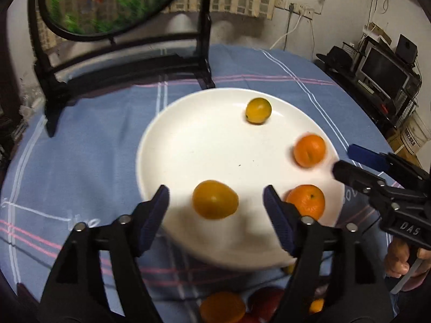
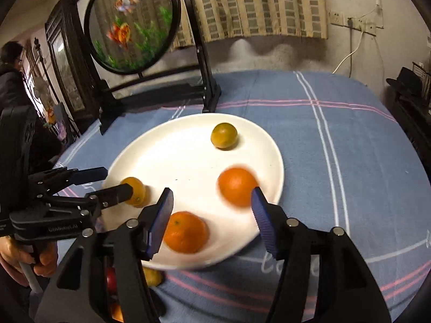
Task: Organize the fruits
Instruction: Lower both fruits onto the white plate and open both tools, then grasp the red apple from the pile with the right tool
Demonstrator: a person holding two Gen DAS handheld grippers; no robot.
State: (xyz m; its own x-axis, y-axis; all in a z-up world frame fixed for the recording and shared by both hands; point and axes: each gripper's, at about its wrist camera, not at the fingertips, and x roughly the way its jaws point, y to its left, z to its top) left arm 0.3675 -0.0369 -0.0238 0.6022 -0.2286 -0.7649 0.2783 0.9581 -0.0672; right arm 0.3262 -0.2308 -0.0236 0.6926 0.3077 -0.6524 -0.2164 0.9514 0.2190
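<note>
A white plate (image 1: 188, 140) (image 2: 167, 161) lies on the blue cloth and holds several citrus fruits. My left gripper (image 1: 216, 202) (image 2: 103, 180) is open over the plate's near-left rim, with a yellow-orange fruit (image 1: 215, 199) (image 2: 137, 188) lying between its fingers, not clamped. My right gripper (image 2: 212, 204) (image 1: 347, 158) is open at the plate's right side. A blurred orange (image 2: 237, 187) (image 1: 309, 150) lies between its fingertips, and another orange (image 2: 186, 231) (image 1: 307, 200) sits near its left finger. A greenish-yellow fruit (image 1: 258, 110) (image 2: 224, 136) sits at the far side of the plate.
A round goldfish screen on a black stand (image 1: 113, 62) (image 2: 134, 24) stands at the back left of the table. More fruit, orange (image 1: 222, 308) and red (image 1: 265, 301) (image 2: 111, 282), lies on the cloth near the plate's front edge. Shelving with electronics (image 1: 382, 72) stands to the right.
</note>
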